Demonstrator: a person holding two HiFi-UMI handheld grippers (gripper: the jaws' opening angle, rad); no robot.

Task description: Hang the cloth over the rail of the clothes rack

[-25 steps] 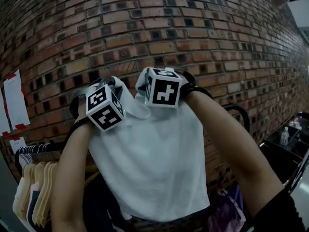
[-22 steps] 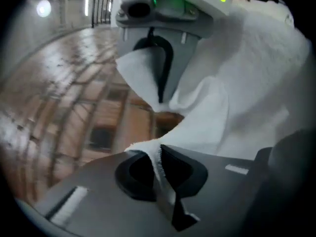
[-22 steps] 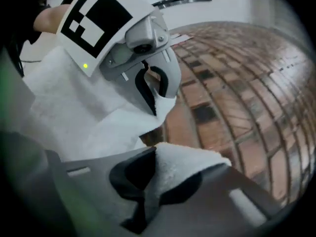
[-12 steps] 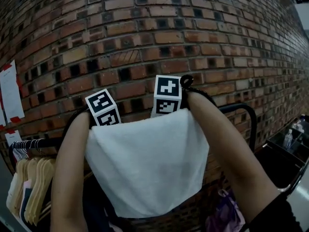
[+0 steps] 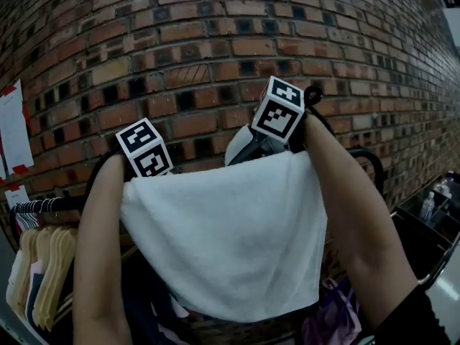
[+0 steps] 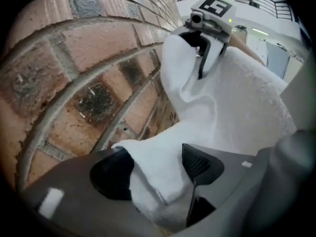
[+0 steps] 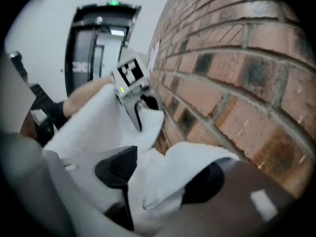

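White cloth (image 5: pixel 223 236) hangs over the clothes rack rail (image 5: pixel 371 165) — rail end visible at cloth's 3 o'clock. Left gripper (image 6: pixel 155 171) and right gripper (image 7: pixel 163 176) — jaws just opened wide, cloth corners loose between them.

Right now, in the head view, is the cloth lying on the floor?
No, the white cloth hangs spread out in front of the brick wall, with its upper edge above the hangers at the lower left.

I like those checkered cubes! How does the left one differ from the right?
The left cube sits lower than the right cube. The right cube is tilted more than the left cube. Left gripper and right gripper have both just been opening, white cloth loose between their jaws.
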